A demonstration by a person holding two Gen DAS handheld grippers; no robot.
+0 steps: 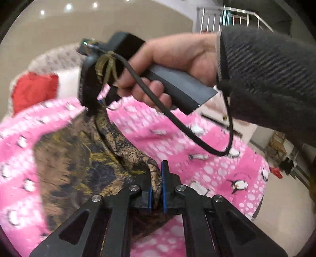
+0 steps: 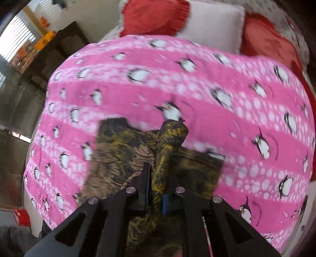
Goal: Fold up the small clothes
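A small brown, yellow and black patterned cloth (image 1: 79, 154) lies partly spread on a pink penguin blanket (image 1: 207, 158). My left gripper (image 1: 157, 178) is shut on a bunched edge of that cloth, which rises between its blue pads. In the left wrist view a hand in a dark sleeve holds the right gripper's grey handle (image 1: 177, 85) above the cloth, its fingers pointing down. In the right wrist view my right gripper (image 2: 157, 189) is shut on a twisted fold of the same cloth (image 2: 122, 150), which is lifted from the blanket (image 2: 217, 110).
Red cushions (image 2: 154, 15) and a white pillow (image 2: 213, 25) lie at the blanket's far end. A dark cabinet (image 2: 59, 47) stands beside the bed in the right wrist view. A black cable (image 1: 177, 122) loops from the right gripper's handle. Bare floor (image 1: 286, 197) lies off the bed's right side.
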